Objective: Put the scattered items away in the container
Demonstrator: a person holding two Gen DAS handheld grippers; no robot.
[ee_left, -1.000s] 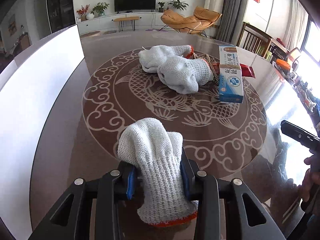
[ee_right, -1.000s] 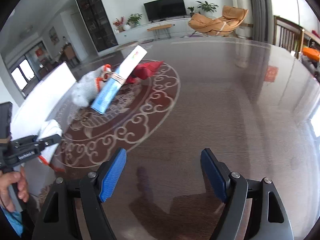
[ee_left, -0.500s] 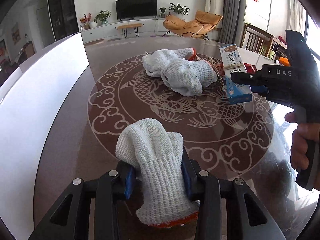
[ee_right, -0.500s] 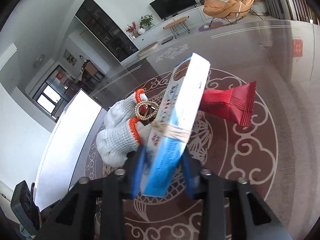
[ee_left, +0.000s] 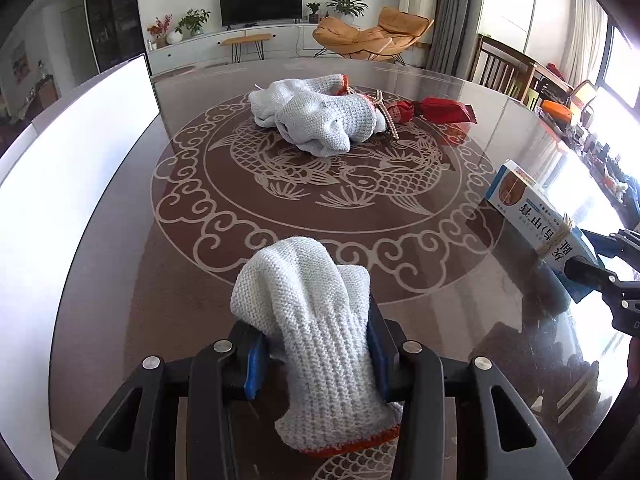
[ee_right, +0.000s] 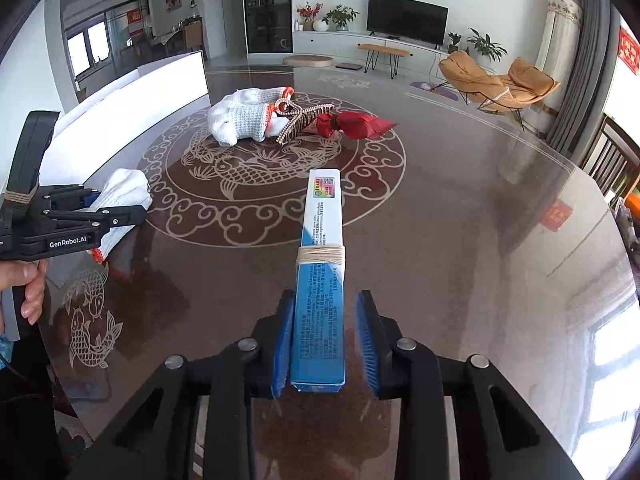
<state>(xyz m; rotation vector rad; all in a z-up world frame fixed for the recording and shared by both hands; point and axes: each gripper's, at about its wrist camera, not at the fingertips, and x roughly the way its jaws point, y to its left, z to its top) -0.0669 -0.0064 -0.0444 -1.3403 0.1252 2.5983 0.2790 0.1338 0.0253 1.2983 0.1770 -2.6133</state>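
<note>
up top we've got a dark tv (ee_left: 261, 2) on a long white console (ee_left: 224, 46), potted plants (ee_left: 193, 24) beside it. right of that, an orange lounge chair (ee_left: 370, 38) by grey curtains (ee_left: 452, 16). a wooden dining chair (ee_left: 500, 72) sits upper right, and a red wall hanging (ee_right: 629, 50) shows at our right edge.

Home living room: wall TV (ee_left: 261, 2) over low white cabinet (ee_left: 224, 46), orange lounge chair (ee_left: 372, 36), potted plants (ee_left: 346, 2), curtains (ee_left: 454, 16), round carp-patterned dining surface (ee_left: 180, 240).
</note>
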